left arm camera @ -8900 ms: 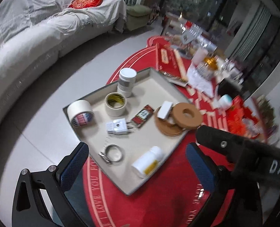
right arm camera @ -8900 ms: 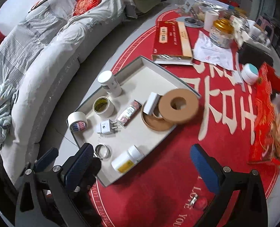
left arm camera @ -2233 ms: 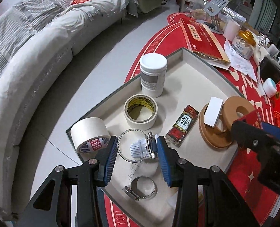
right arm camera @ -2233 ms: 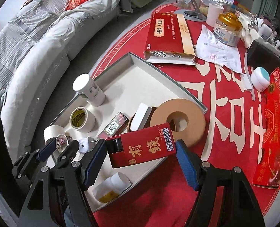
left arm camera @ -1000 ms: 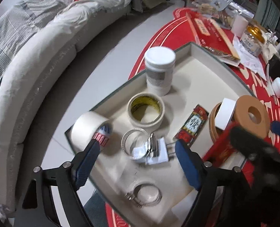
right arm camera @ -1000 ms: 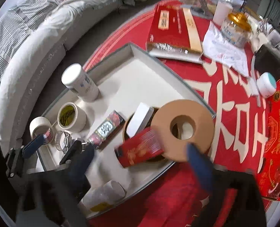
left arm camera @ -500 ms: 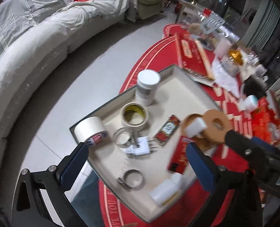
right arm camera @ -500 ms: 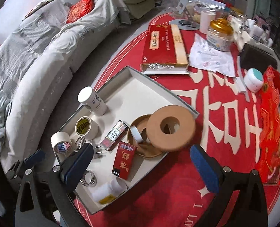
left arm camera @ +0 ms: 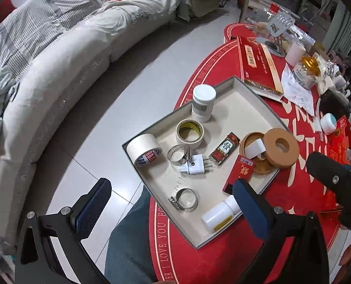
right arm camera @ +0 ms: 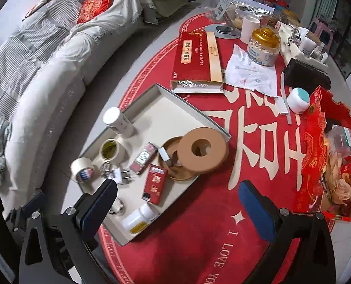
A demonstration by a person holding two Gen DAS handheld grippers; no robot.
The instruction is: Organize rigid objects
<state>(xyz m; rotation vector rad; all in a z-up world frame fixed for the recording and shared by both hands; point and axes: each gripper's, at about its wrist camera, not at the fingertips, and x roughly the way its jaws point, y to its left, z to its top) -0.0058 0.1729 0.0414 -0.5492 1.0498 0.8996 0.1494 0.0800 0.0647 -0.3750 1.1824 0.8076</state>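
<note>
Clutter (right arm camera: 263, 45) crowds tablecloth (right arm camera: 258, 142) beyond tray (right arm camera: 194, 111).

Round table (right arm camera: 222, 248) covered in a red cloth with cream characters; grey-rimmed tray (right arm camera: 219, 125) sits on its near-left part, long red box (right arm camera: 194, 59) just beyond the tray's far corner, white paper (right arm camera: 251, 75) beside that with a gold-lidded jar (right arm camera: 264, 47) on its far edge, small teal-lidded jar (right arm camera: 298, 100) and black case (right arm camera: 305, 73) to the right, red packaging (right arm camera: 317, 153) at the right edge

Left hand-held gripper (left arm camera: 173, 209) and right hand-held gripper (right arm camera: 177, 207), both angled steeply downward, jaws wide, empty
</note>
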